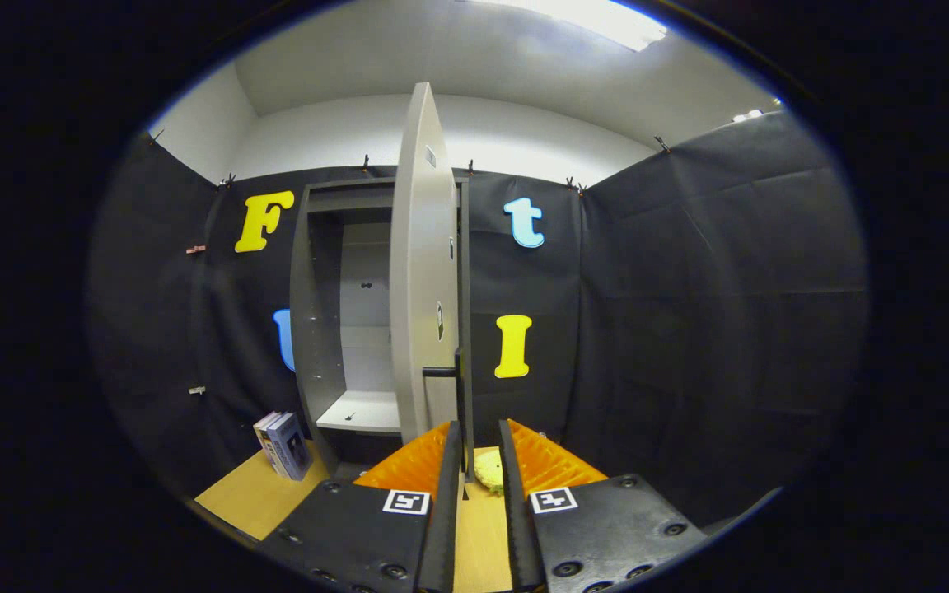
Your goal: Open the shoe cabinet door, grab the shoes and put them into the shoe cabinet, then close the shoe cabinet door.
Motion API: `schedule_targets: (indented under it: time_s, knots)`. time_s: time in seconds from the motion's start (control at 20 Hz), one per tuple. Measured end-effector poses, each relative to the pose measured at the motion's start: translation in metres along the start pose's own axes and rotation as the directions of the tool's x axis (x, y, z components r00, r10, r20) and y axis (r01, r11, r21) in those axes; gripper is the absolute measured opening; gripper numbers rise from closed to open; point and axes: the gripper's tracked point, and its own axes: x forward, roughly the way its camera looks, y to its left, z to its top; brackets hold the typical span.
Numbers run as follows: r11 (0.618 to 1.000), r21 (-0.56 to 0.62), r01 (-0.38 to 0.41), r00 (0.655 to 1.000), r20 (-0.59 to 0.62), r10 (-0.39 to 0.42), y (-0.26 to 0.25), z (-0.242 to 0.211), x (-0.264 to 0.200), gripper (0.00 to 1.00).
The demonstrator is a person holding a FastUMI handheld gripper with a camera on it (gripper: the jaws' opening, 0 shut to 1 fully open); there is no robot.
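Now the gripper [474,449] points level at the cabinet [334,313], its ribbed fingers [447,478] slightly spread around the thin black handle [465,412] of the door [423,272]. Whether they press it, one cannot tell. The smooth grey door stands open, edge-on. A yellow-green shoe [489,471] lies on the wooden floor [252,494] between the fingers.

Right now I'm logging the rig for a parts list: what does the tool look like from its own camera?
The tool has two long narrow fingers running forward. Each sits on a flat black plate fixed with round screws and carrying a square black-and-white marker. Orange ribbed panels flank the fingers on their outer sides. I see no cables.
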Motion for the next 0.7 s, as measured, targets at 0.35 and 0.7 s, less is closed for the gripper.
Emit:
schedule_targets:
  time_s: [0.35, 0.7]
  knots:
    - [0.998, 0.007, -0.057, 0.997, -0.050, 0.057, 0.020, -0.013, -0.006, 0.30]
    - [0.993, 0.007, -0.118, 0.989, -0.089, 0.118, 0.078, -0.040, 0.011, 0.30]
